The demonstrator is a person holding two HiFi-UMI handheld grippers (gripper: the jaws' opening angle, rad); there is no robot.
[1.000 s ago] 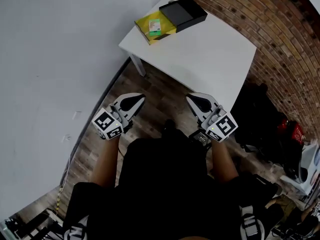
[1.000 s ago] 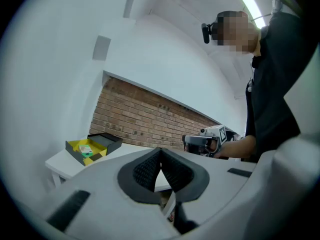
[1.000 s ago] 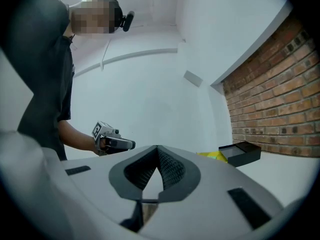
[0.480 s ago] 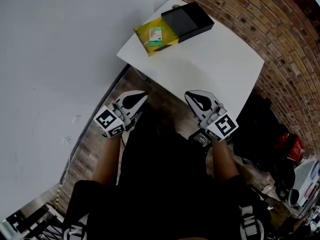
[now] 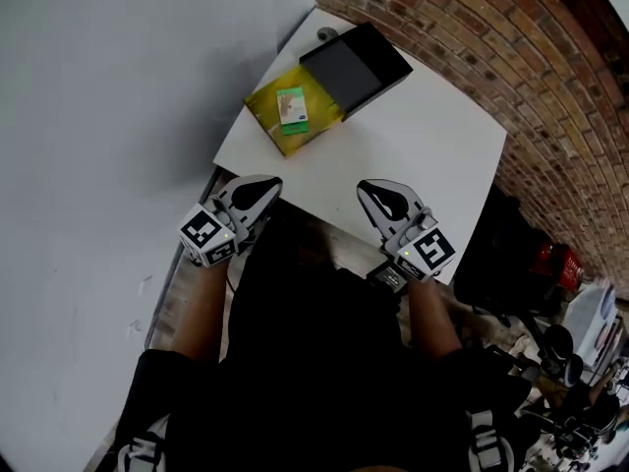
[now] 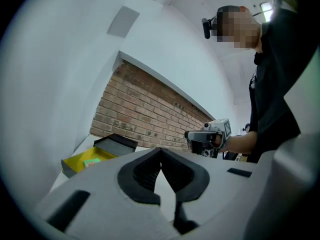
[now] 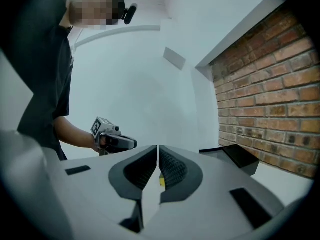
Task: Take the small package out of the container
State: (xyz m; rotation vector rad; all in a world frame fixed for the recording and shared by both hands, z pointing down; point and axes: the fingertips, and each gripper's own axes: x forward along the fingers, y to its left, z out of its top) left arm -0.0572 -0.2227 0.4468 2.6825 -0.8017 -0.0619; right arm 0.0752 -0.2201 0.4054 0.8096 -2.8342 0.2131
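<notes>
Nearest, at the near edge of the white table (image 5: 423,150): left gripper (image 5: 263,183) and right gripper (image 5: 371,187), both clenched tight, gripping nothing. Farther on, well apart from both: small package (image 5: 291,109), green, lying inside the open yellow container (image 5: 265,114). Beyond, touching the container: black box (image 5: 354,67), near the brick wall (image 5: 491,37).

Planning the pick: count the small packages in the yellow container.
1: the green package lies flat in the yellow container, beside the black box. Any beneath it would be hidden.
</notes>
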